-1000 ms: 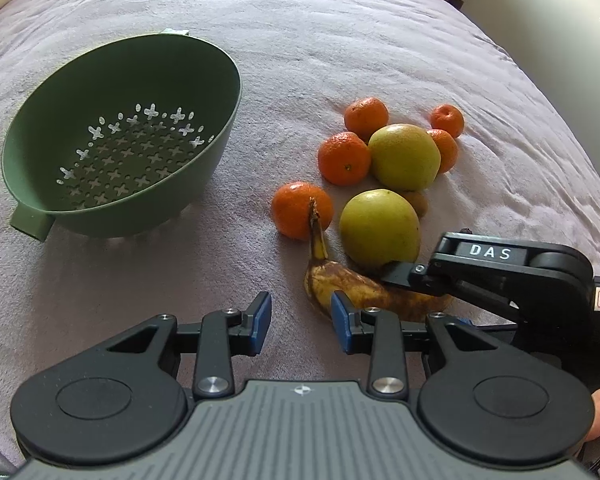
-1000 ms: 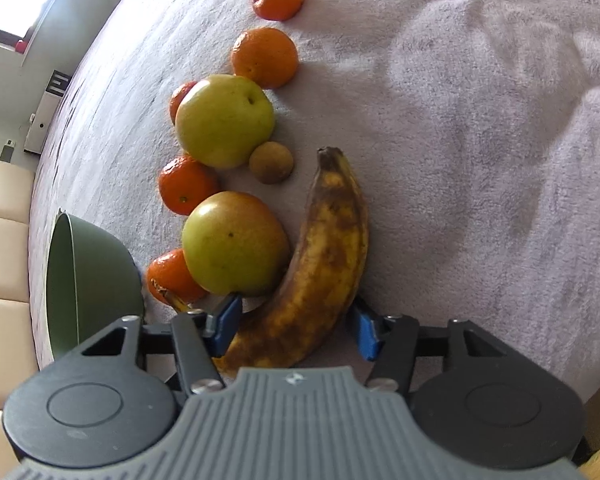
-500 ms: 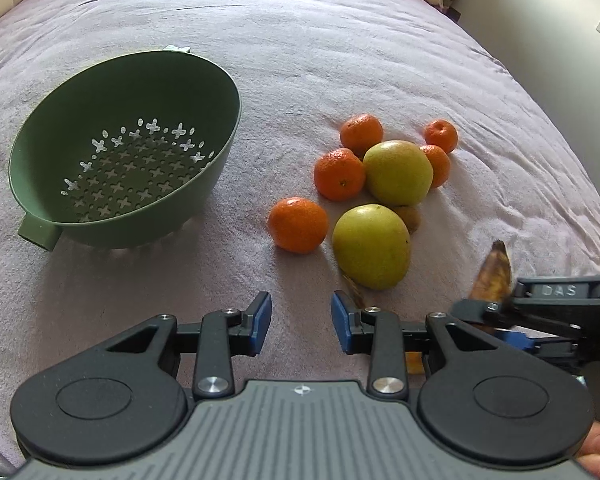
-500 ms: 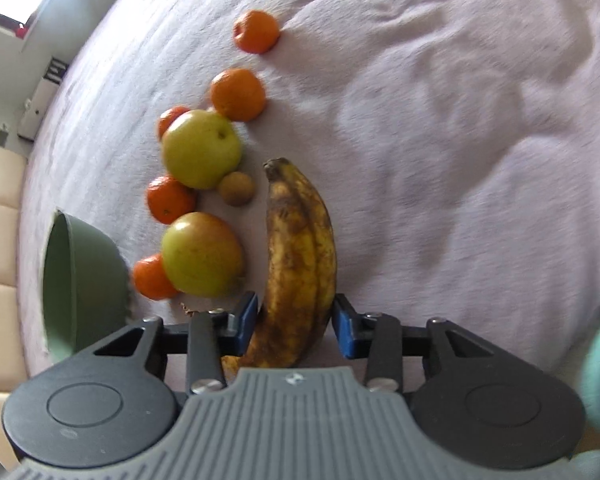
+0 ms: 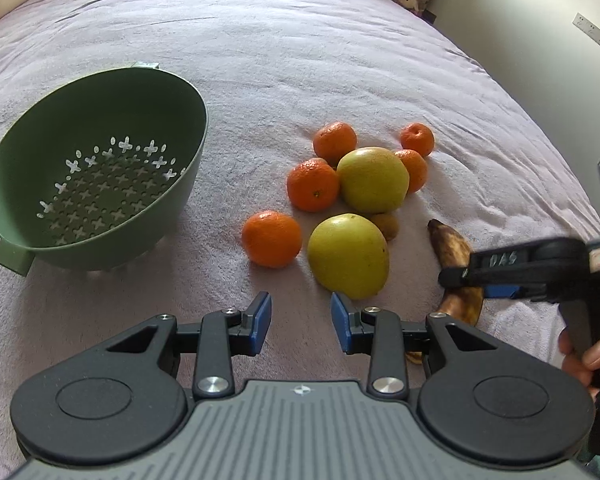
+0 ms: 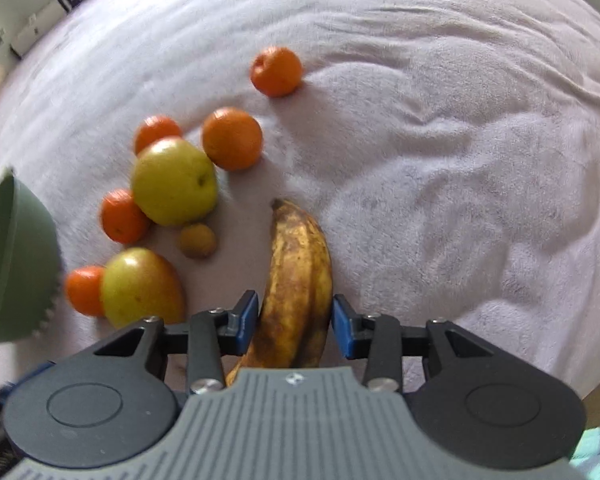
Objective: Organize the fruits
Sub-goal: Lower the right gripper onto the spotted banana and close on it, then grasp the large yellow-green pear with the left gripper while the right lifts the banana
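Fingers (image 6: 247,322) of the right gripper (image 6: 294,322) are clamped on the soft overripe banana (image 6: 296,272), best held mid-body, gently, with the colander (image 5: 100,168) at nine o'clock; left gripper (image 5: 300,322) is kept part-open, empty

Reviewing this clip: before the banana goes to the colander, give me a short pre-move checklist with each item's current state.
1. Right gripper around the brown-spotted yellow banana: ok, pads on both sides.
2. Grip firm: cannot tell; right pad's contact unclear.
3. Banana clear of the two yellow-green apples: ok, apart.
4. Green perforated plastic colander free to receive fruit: ok, nothing in it.
5. Left gripper out of the way: not ok; empty, it sits low between banana and colander.
6. Five orange mandarins on the lilac blanket: ok, untouched.
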